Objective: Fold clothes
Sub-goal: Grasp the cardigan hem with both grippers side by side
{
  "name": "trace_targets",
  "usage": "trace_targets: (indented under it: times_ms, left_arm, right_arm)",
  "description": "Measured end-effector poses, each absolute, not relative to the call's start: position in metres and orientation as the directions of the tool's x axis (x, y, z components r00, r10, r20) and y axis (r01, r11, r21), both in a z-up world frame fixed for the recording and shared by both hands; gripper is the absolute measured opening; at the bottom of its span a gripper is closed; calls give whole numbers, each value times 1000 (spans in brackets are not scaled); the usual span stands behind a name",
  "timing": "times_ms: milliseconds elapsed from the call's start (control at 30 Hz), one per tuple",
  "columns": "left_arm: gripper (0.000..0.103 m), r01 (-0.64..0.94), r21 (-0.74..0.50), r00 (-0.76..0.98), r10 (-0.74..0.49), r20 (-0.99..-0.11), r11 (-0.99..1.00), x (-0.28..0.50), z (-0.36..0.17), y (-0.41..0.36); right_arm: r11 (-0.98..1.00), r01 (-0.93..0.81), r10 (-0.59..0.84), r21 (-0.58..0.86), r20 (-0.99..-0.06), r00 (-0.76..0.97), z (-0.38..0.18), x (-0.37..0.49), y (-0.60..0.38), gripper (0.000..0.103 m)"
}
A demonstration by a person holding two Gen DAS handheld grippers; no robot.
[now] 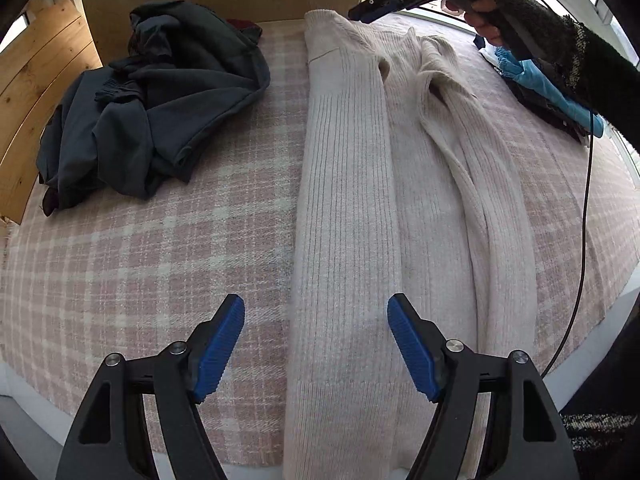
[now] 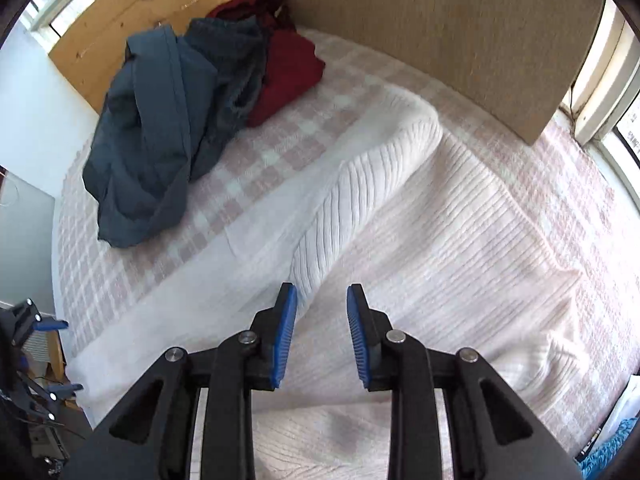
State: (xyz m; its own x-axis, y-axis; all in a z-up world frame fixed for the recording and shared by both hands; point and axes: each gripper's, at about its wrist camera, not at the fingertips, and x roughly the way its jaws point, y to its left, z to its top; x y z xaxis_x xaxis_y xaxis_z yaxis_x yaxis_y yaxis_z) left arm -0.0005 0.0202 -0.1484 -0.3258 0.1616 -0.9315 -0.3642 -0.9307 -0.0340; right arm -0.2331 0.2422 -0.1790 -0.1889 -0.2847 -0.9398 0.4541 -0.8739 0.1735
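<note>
Folding a cream ribbed sweater point(image 1: 344, 184) laid lengthwise on the checked bedspread point(image 1: 152, 248), we stand mid-job: both sides lie turned in, the lengthwise fold not yet made. Our left gripper point(image 1: 316, 344) hangs wide and empty over the hem; our right gripper point(image 2: 322, 332), narrowed, grips nothing near the far end. Next we judge both must pinch the edges. The hem's corners run out of frame, and glare washes out the sweater's texture.

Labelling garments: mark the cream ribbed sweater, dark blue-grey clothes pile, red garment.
cream ribbed sweater point(image 1: 344, 184), left wrist view, folded left sleeve
dark blue-grey clothes pile point(image 1: 160, 120), left wrist view, middle
red garment point(image 2: 288, 68), right wrist view, middle
</note>
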Motion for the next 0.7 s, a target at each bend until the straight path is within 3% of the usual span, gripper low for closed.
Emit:
trace_targets:
  times_ms: [100, 167, 333, 433, 567, 667, 700]
  left_arm:
    - [72, -401, -27, -328, 171, -929, -916, 4, -140, 6]
    - [72, -444, -33, -325, 195, -925, -896, 9, -133, -4]
    - [72, -645, -28, -249, 244, -937, -764, 14, -143, -9]
    - [72, -753, -84, -163, 309, -937, -652, 22, -150, -7]
    - [72, -866, -124, -58, 343, -937, -485, 29, -171, 16]
    - [89, -926, -66, -63, 324, -944, -372, 45, -180, 30]
    - [89, -942, -40, -73, 319, -945, -333, 51, -181, 33]
  right_arm:
    - [-902, 357, -361, 242, -876, -319, -137, -184, 286, 26]
    - [-925, 301, -337, 233, -867, -366, -121, -131, 306, 26]
    - [-958, 166, -279, 236, -901, -333, -156, -14, 282, 26]
    - [-971, 119, -235, 208, -923, -304, -193, 5, 237, 27]
    - [-995, 69, -97, 76, -918, -384, -187, 10, 205, 29]
    - [-993, -22, -96, 117, -896, -434, -167, 35, 216, 30]
    - [-991, -59, -83, 123, -888, -451, -162, 49, 221, 30]
